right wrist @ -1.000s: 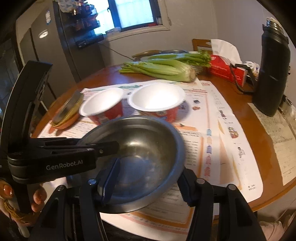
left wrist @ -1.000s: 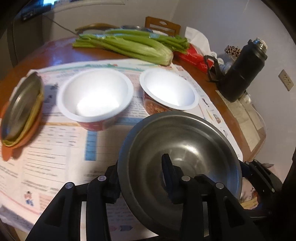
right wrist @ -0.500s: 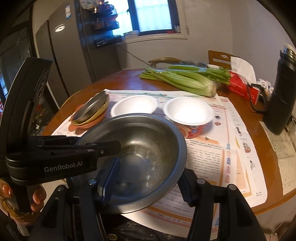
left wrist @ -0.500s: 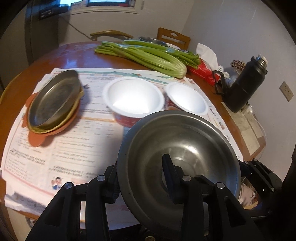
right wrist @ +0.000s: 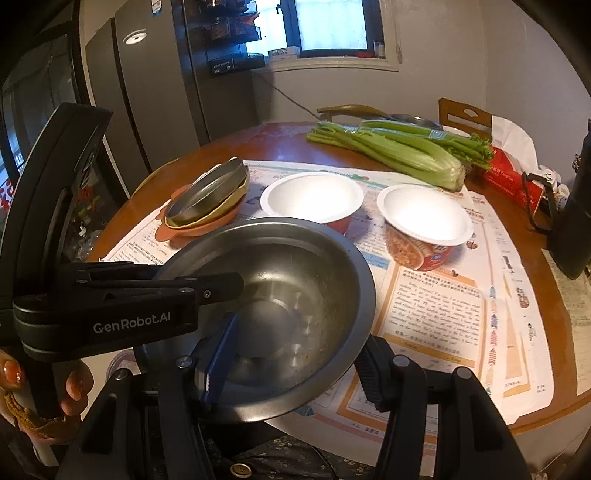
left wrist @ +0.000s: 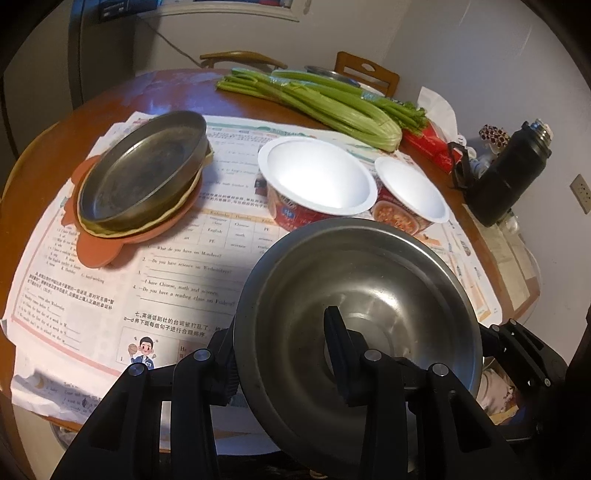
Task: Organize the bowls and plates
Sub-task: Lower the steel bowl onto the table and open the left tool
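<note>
Celery (left wrist: 321, 103) lies beside a red tissue box (left wrist: 430, 144); a black flask (left wrist: 506, 177) stands further right.

A round wooden table (right wrist: 288, 142) with a reddish-brown top fills the middle of both views, largely covered by printed paper sheets (right wrist: 436, 295). Behind it, at the upper centre of the right wrist view, a bright window (right wrist: 332, 24) sits in a pale wall (right wrist: 443, 81), daylight coming through. A tall grey refrigerator (right wrist: 155, 85) stands at the upper left. Two wooden chairs (right wrist: 464, 113) rise behind the far table edge. In the left wrist view, a wall socket (left wrist: 580, 188) shows at the right edge.
</note>
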A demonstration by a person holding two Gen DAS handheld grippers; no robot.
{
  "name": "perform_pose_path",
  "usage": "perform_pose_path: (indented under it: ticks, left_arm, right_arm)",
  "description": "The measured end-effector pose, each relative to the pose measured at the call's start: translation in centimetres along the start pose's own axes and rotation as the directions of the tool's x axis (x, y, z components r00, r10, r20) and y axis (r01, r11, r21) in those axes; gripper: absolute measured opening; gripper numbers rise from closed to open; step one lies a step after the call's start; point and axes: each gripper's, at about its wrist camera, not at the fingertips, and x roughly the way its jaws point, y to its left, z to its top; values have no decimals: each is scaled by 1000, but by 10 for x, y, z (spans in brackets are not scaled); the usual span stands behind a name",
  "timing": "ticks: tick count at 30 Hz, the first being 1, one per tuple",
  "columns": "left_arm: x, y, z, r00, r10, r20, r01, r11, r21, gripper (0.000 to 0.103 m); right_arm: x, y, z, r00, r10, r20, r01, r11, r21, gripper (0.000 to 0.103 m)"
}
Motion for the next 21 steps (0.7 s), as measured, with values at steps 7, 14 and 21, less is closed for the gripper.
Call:
perform_pose_path:
  ticks: [7,14,21]
  left_arm:
    - [16,5,-2,1000,6,-27,-6,1000,-5,40]
    - [24,5,-2,999,25,-32,-25,1000,1,40]
    - [28,8,-2,999,29,-32,-29,1000,1,42]
  right_arm:
    - [12,-1,-3,1000,-1,-18,1,1000,4,59]
    - [19,-3,-5,1000,1,-28,0,1000,11,59]
    - [24,-4,-7,999,6,-38,-5,1000,22,59]
